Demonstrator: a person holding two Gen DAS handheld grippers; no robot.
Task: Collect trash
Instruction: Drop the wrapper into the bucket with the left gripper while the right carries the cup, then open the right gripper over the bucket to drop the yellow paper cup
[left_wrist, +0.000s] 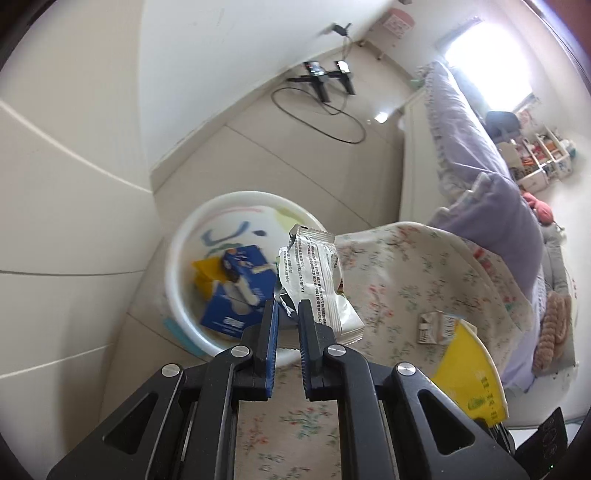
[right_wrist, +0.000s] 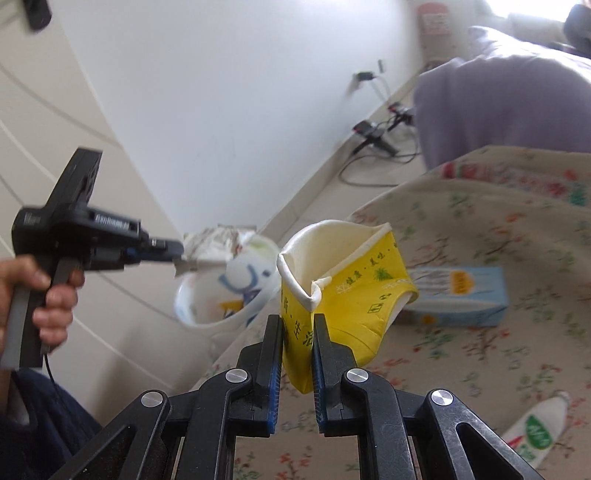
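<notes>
Silver foil snack wrapper (left_wrist: 317, 277), crumpled and printed with text, is clamped by one corner in the left gripper (left_wrist: 288, 314) and hangs at the near rim of the round white plastic bin (left_wrist: 173, 266), beside the floral-cloth tabletop (left_wrist: 406, 280). The bin already holds a blue carton (left_wrist: 232, 295) and a yellow scrap (left_wrist: 207, 275). The right gripper (right_wrist: 298, 328) grasps the crushed yellow paper cup (right_wrist: 347, 280) by its side wall, above the tabletop and short of the bin. Step in hand appears to be depositing. The next move calls for carrying the wrapper fully over the opening before release, then the cup. A pale blue box (right_wrist: 458, 295) and a white bottle (right_wrist: 535, 432) remain uncollected. The bin's floor and the bottle's base are out of view; motion blurs the wrapper in the right view.
</notes>
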